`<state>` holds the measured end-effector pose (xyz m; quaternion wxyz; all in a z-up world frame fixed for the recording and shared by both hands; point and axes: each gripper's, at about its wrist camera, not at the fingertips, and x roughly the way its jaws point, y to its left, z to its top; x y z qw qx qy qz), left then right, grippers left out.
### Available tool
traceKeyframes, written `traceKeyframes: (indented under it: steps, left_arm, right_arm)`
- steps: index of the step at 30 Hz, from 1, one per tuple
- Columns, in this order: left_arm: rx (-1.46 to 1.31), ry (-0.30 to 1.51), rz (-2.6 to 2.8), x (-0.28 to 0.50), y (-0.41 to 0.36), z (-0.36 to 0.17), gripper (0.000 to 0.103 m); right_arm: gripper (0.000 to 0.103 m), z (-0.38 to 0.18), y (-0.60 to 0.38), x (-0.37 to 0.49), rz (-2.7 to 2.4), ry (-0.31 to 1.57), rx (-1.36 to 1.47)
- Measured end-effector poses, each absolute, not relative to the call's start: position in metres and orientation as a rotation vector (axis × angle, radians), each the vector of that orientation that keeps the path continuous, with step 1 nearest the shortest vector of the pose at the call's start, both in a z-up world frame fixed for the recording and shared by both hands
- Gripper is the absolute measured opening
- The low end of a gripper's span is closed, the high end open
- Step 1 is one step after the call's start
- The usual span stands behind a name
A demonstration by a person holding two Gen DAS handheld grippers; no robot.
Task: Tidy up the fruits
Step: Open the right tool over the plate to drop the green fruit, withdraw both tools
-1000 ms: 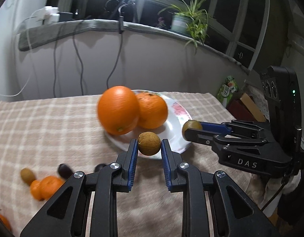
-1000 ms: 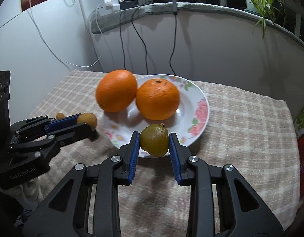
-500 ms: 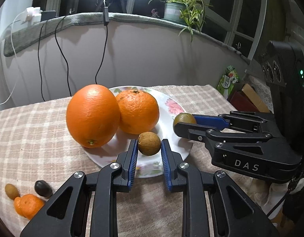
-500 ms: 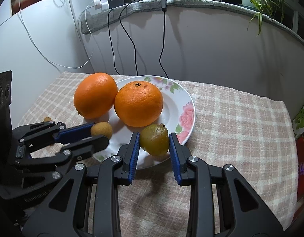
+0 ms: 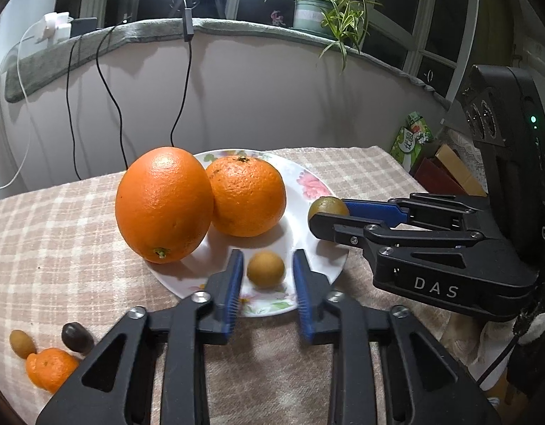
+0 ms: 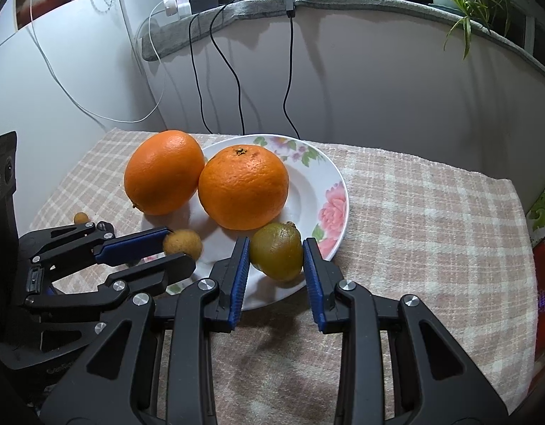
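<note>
Over the plate's (image 5: 318, 191) six o'clock rim, your left gripper (image 5: 266, 276) stands open around a light, roll-prone longan (image 5: 265, 269), while your right gripper (image 6: 276, 265) pinches a soft green fruit (image 6: 276, 255) across its middle.

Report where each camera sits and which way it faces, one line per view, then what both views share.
Left wrist: mounted on the left tongs, facing forward over the plate toward the windowsill. Its own two fingers show, open around a small brown fruit, and the right tongs reach in from the right.
Right wrist: mounted on the right tongs, facing the same plate and wall. Its fingers grip a green fruit, and the left tongs reach in from the left.
Shared: plate, egg-shaped orange, round orange, both small fruits, both tongs.
</note>
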<state>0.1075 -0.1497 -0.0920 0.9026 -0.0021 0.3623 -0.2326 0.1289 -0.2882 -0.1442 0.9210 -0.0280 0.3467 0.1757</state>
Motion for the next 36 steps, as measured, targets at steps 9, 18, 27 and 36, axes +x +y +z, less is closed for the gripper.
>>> traceKeyframes:
  steps: [9, 18, 27, 36]
  left_arm:
    - [-0.017, 0.736, -0.471, 0.101, -0.141, -0.088, 0.038]
    - [-0.037, 0.708, -0.448, 0.088, -0.124, -0.077, 0.038]
    - [-0.049, 0.664, -0.396, 0.069, -0.096, -0.062, 0.038]
    - [-0.039, 0.645, -0.32, 0.044, -0.06, -0.057, 0.048]
  right_arm:
    - [0.045, -0.136, -0.292, 0.123, 0.344, 0.679, -0.042]
    - [0.045, -0.122, -0.28, 0.106, 0.379, 0.645, -0.041]
    - [0.06, -0.11, -0.254, 0.087, 0.445, 0.617, -0.069]
    - [0.079, -0.107, -0.228, 0.073, 0.516, 0.603, -0.103]
